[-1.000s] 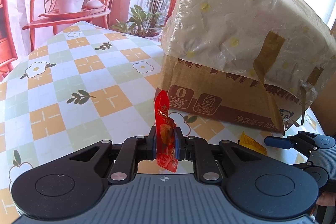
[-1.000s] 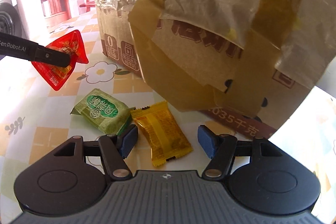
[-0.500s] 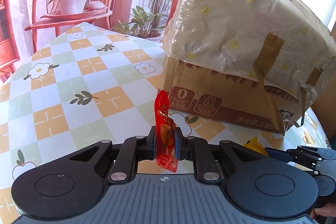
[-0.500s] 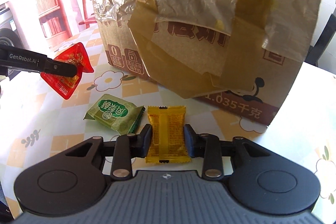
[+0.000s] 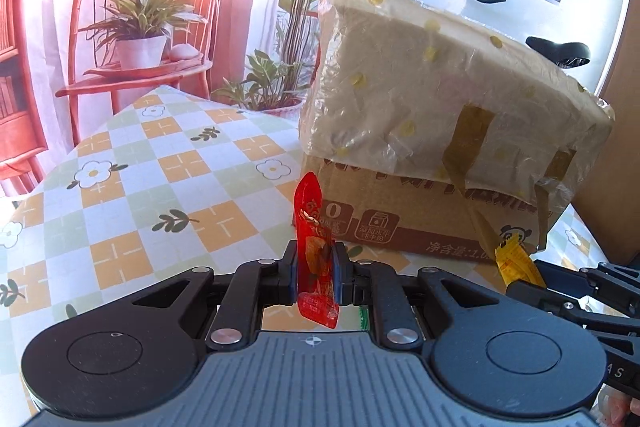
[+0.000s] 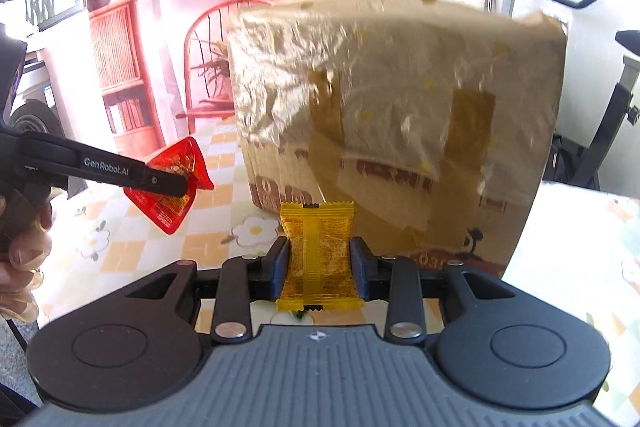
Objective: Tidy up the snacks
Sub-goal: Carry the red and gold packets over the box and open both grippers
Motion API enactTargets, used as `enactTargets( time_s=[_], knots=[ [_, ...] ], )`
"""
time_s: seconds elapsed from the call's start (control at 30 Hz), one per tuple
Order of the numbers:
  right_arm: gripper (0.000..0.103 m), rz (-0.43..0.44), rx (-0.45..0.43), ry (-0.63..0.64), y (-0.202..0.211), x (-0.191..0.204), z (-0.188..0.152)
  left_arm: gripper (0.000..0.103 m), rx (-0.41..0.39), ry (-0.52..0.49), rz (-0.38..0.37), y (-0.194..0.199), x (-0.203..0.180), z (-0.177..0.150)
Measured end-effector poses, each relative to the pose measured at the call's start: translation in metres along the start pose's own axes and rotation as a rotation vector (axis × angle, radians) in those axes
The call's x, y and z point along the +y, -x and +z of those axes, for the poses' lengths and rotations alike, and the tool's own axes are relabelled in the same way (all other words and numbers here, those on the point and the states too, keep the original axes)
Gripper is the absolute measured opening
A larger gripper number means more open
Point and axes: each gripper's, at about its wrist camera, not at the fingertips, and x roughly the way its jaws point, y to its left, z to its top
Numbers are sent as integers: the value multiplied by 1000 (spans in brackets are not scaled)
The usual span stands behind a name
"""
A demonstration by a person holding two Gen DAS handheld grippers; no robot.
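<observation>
We had our left gripper [image 5: 316,277] clenched on a crinkly red plastic snack packet [image 5: 314,255] and our right gripper [image 6: 319,269] grasping a flat yellow foil snack packet [image 6: 318,255], both raised above the checked tablecloth [image 5: 132,183] before the plastic-wrapped cardboard box [image 6: 400,123]. Two snacks were picked up; depositing them remained, we judged.

R gripper [image 6: 319,269] was open w/ the yellow snack packet [image 6: 318,255] lying on the checked tablecloth [image 5: 120,187] between its fingers; jaws since closed on it, packet now pinched & lifted clear. Green packet beside it gone from R wrist view. L gripper [image 5: 316,273] w/ red snack packet [image 5: 314,251] raised too; cardboard box [image 5: 420,223] sits lower in both views.
</observation>
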Motion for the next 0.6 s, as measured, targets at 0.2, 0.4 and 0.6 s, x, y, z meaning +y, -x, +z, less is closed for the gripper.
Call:
enactTargets(
  time_s=[0.2, 0.4, 0.6],
  knots=[
    [34, -15, -184, 44, 24, 6, 51, 17, -153, -20, -34, 34, -8, 42],
    [34, -50, -274, 23, 32, -14, 111, 17, -271, -54, -85, 46, -31, 97],
    [35, -170, -223, 7, 5, -59, 161, 17, -335, -113, -130, 30, -67, 149]
  ],
)
